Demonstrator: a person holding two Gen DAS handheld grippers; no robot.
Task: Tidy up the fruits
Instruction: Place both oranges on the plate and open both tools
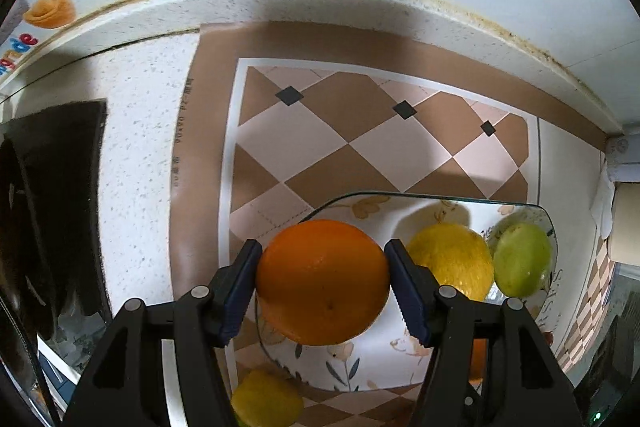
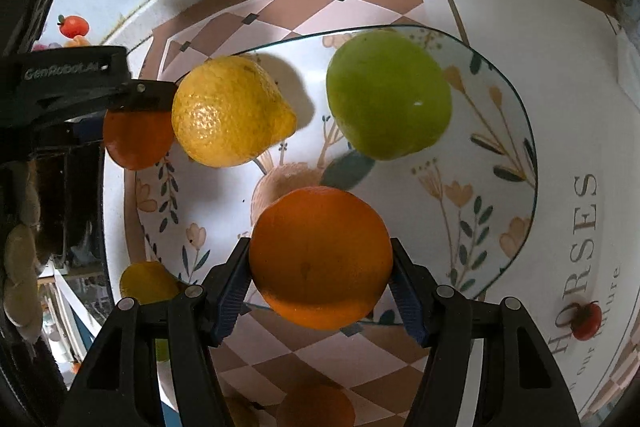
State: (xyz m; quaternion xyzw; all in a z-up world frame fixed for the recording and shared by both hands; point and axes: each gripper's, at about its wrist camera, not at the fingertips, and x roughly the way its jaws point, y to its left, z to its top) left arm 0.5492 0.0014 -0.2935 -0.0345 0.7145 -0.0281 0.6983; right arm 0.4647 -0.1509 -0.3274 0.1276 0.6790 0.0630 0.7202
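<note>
My left gripper (image 1: 323, 277) is shut on an orange (image 1: 323, 281) and holds it over the left rim of a floral plate (image 1: 372, 363). My right gripper (image 2: 320, 269) is shut on another orange (image 2: 320, 259) over the plate's near rim (image 2: 516, 227). On the plate lie a yellow lemon (image 2: 230, 111) and a green apple (image 2: 388, 95); both also show in the left wrist view, the lemon (image 1: 452, 259) and the apple (image 1: 522, 259). The left gripper's orange (image 2: 136, 139) shows at the left of the right wrist view.
The plate sits on a brown-and-pink checkered mat (image 1: 340, 139) on a white speckled counter (image 1: 140, 147) against a wall. Another yellow fruit (image 1: 266, 399) lies on the mat beside the plate, near the counter's front edge (image 2: 148, 283). A dark object (image 1: 52, 207) stands at left.
</note>
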